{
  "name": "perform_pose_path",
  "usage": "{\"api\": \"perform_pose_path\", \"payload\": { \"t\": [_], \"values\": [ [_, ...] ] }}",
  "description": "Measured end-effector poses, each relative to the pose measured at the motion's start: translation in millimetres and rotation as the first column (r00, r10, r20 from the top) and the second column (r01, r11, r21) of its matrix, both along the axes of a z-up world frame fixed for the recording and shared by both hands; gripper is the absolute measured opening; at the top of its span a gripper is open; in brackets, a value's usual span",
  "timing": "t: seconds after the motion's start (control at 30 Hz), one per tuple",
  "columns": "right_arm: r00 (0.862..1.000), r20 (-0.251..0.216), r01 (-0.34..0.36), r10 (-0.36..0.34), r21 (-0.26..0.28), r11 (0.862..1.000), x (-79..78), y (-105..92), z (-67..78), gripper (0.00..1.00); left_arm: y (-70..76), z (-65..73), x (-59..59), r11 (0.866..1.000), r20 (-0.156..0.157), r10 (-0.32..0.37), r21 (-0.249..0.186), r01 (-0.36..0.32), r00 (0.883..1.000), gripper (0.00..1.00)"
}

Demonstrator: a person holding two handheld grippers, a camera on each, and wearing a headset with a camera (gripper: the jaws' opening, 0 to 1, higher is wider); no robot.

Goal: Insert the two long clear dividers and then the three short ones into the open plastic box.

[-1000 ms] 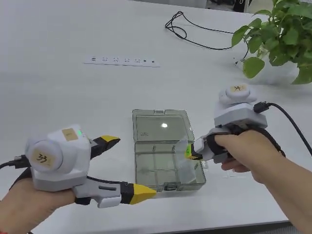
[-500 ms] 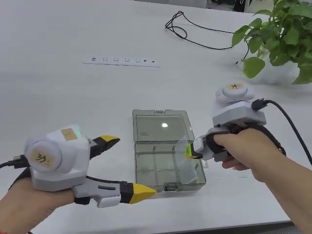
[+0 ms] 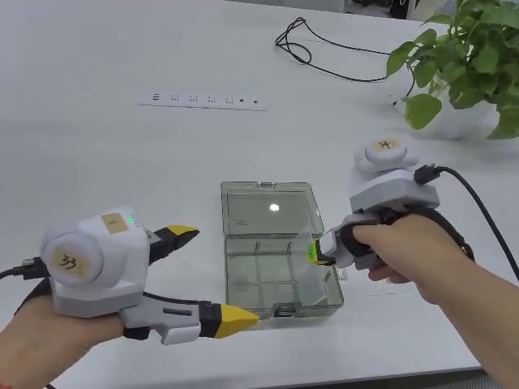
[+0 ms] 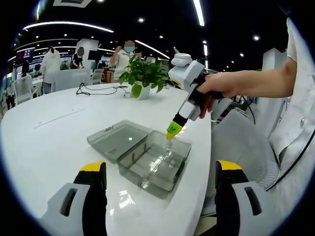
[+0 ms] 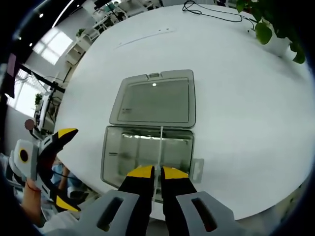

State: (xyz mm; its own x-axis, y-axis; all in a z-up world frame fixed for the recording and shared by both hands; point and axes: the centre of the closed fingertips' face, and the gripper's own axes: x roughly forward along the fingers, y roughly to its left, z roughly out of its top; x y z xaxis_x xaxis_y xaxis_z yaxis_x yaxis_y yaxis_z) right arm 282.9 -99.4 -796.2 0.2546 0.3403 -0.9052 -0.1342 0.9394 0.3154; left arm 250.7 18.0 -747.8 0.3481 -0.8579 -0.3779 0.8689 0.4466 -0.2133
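Smoky grey plastic, the box (image 3: 280, 279) lies open on the white bench (image 3: 122, 154) in the head view, its lid (image 3: 268, 209) folded flat away from me. My right tool (image 3: 320, 250) is over the right part of the tray, pinching a clear divider (image 3: 302, 243) that I can barely pick out against the grey. My left tool (image 3: 211, 275) hangs near the box's left side with its jaws spread wide and nothing in them.

In the left gripper view, the box lies ahead between my spread jaws. The right tool comes down at a slant from the upper right, with the clear piece hanging from its tip into the tray.

In the right gripper view, the jaws are pressed nearly together on the divider's upper edge. The sheet runs away from me as a thin line across the tray toward the hinge side. I cannot tell whether this is a long piece or a short one.

I judge the divider to be light, thin and slick. It should be stiff along its length but quick to twist, so a hold on the middle of the top edge suits it. The box looks light too and might slide, so steadying it with the left tool may help.
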Motion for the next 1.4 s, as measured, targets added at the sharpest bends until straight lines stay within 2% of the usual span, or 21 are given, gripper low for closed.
{"api": "perform_pose_path", "payload": {
  "t": [0.17,0.3,0.53,0.77,0.97,1.2,1.4],
  "values": [
    [0.999,0.016,-0.036,0.036,-0.029,0.999,-1.2,2.1,-0.5,0.06,-0.3,-0.9,-0.4,1.0,-0.002,0.001,0.0,-0.001,1.0,0.93],
    [0.998,0.029,-0.063,0.063,-0.032,0.998,-1.4,5.7,-0.6,0.07,-0.7,-2.6,-0.9,1.0,0.0,-0.003,0.007,0.003,1.0,0.94],
    [0.994,0.043,-0.096,0.096,-0.01,0.995,0.6,12.0,-9.3,0.08,-0.1,-2.5,-0.2,1.0,-0.001,0.0,0.007,0.0,1.0,0.95],
    [0.995,0.042,-0.091,0.089,0.029,0.995,0.7,12.1,-15.5,0.09,1.4,-2.9,-0.5,1.0,-0.003,0.004,0.012,-0.004,1.0,0.94],
    [0.994,0.05,-0.103,0.101,0.035,0.994,-0.9,13.4,-22.5,0.09,0.9,-0.6,0.8,1.0,-0.001,0.006,0.012,-0.006,1.0,0.94],
    [0.993,0.063,-0.1,0.096,0.062,0.993,-1.3,13.2,-23.3,0.09,2.1,1.2,0.9,1.0,0.001,0.013,0.02,-0.013,1.0,0.94],
    [0.989,0.101,-0.121,0.111,0.098,0.988,-3.8,13.6,-22.0,0.1,3.6,3.3,-0.4,0.999,0.0,0.026,0.024,-0.026,1.0,0.94]
  ]
}}
